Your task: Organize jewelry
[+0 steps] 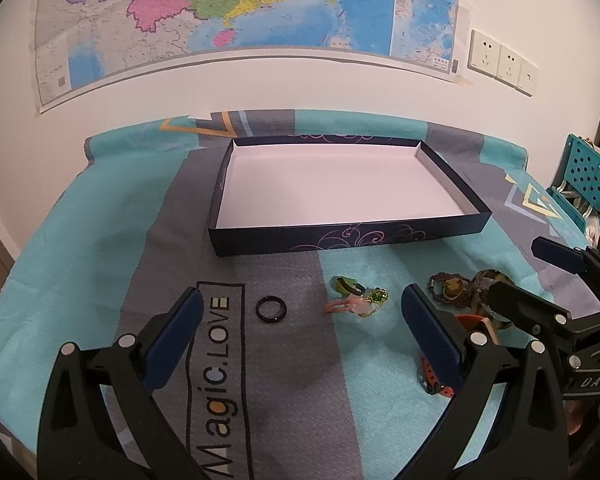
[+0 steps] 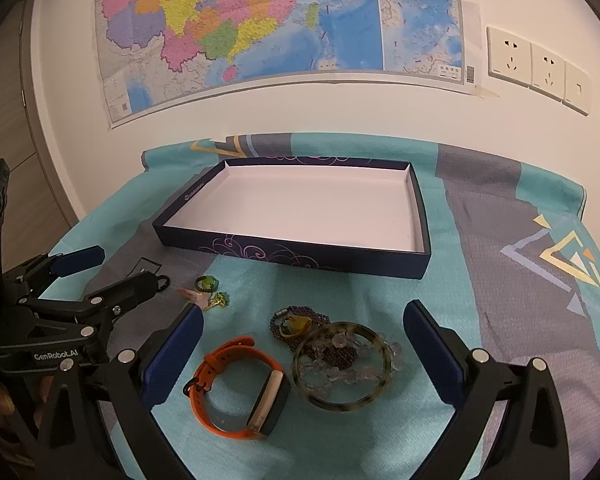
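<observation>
A dark blue box (image 1: 340, 236) (image 2: 300, 256) with a white inside lies empty at the back of the cloth. In front of my open left gripper (image 1: 300, 304) lie a black ring (image 1: 271, 309), a green ring (image 1: 347, 285), a pink hair clip (image 1: 340, 306) and a gold-green pendant (image 1: 377, 295). My open right gripper (image 2: 302, 316) hovers over an orange watch (image 2: 228, 364), a mottled bangle (image 2: 340, 403) around clear beads (image 2: 342, 376), and a dark beaded necklace (image 2: 278, 322). Nothing sits between either pair of fingers.
A teal and grey cloth (image 1: 100, 264) printed "Magic.LOVE" covers the table, which stands against a white wall with a map (image 2: 260, 20) and sockets (image 2: 540, 66). A teal chair (image 1: 584, 172) stands off the table's right end. Each gripper shows in the other's view.
</observation>
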### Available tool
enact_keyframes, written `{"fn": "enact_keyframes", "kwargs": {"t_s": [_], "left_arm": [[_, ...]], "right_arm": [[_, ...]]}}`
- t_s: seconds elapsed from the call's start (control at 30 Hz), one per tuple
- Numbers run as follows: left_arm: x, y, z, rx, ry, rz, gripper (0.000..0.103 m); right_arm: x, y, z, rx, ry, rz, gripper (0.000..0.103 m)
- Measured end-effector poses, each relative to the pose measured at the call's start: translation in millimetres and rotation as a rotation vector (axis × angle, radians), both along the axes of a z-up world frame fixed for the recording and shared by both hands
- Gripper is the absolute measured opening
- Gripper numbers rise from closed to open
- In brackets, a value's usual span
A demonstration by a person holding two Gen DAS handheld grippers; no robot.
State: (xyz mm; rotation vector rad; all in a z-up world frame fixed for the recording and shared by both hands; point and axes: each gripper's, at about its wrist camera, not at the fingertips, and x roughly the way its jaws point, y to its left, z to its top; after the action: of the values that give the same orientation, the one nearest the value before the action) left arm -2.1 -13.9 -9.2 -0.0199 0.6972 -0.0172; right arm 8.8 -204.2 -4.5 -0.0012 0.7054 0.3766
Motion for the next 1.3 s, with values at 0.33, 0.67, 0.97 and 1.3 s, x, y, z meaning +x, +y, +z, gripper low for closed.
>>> {"fn": "enact_keyframes", "kwargs": {"t_s": [0.33, 0.67, 0.97, 1.3], "left_arm": [[-0.9, -0.3, 0.3, -0.001, 0.001, -0.003, 0.097], [-0.8, -1.6, -0.3, -0.001, 0.006, -0.009, 0.097], [-0.9, -2.0, -3.0, 0.000, 0.011, -0.014, 0.097], [-1.0, -1.9, -4.7, 0.000, 0.014, -0.023, 0.097]], "right_arm": [[-0.5, -0.2, -0.2, 0.001, 0.001, 0.005, 0.097], [-0.9, 0.3, -0.7, 0.000, 0.004, 0.003, 0.097], [0.0, 0.0, -1.0, -0.001, 0.008, 0.005, 0.097], [1.0, -0.2, -1.8, 0.001, 0.010, 0.005, 0.097]]}}
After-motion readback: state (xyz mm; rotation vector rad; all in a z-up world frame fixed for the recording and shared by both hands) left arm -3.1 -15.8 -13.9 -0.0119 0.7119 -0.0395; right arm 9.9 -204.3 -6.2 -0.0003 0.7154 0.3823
